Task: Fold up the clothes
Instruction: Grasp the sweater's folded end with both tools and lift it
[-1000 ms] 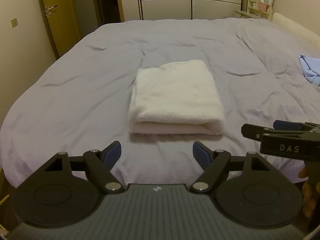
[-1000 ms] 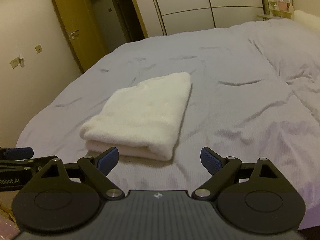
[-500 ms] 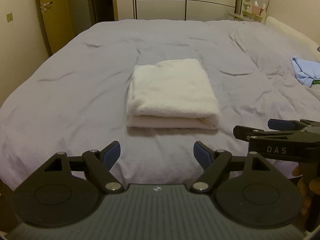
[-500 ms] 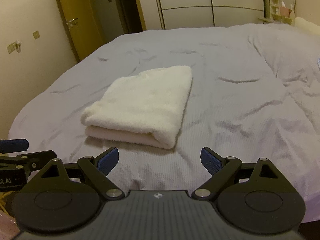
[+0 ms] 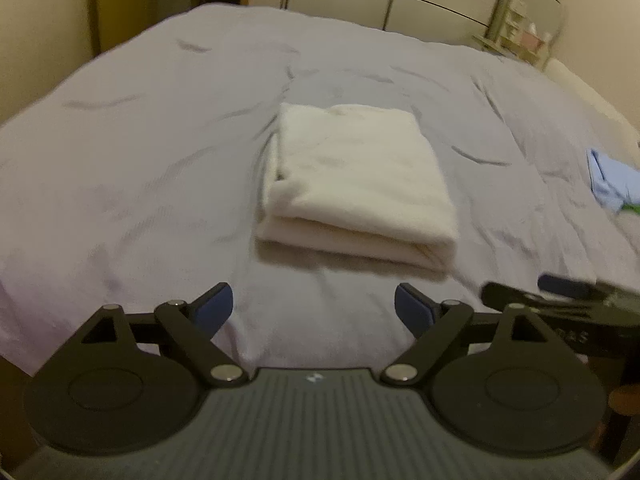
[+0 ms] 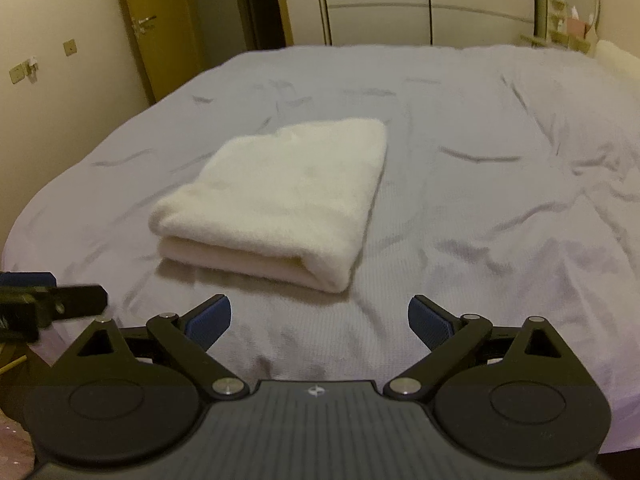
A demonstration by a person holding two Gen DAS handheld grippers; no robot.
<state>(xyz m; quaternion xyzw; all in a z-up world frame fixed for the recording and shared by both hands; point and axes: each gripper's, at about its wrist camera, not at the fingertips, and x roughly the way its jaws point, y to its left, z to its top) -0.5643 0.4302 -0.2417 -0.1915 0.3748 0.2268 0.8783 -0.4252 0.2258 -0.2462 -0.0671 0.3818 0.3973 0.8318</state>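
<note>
Well clear of bed (image 6: 500, 152) edges, folded towel (image 6: 280, 196).

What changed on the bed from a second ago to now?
Both the left hand-held gripper and the right hand-held gripper have just been opening wider, with nothing between their fingers. The left view tilted and slid sideways, so that one moved. The folded white towel stayed put on the bed, untouched, and the blue cloth still lies at the far right.

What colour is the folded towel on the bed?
Cream-white folded towel, clearest in the right wrist view.
</note>
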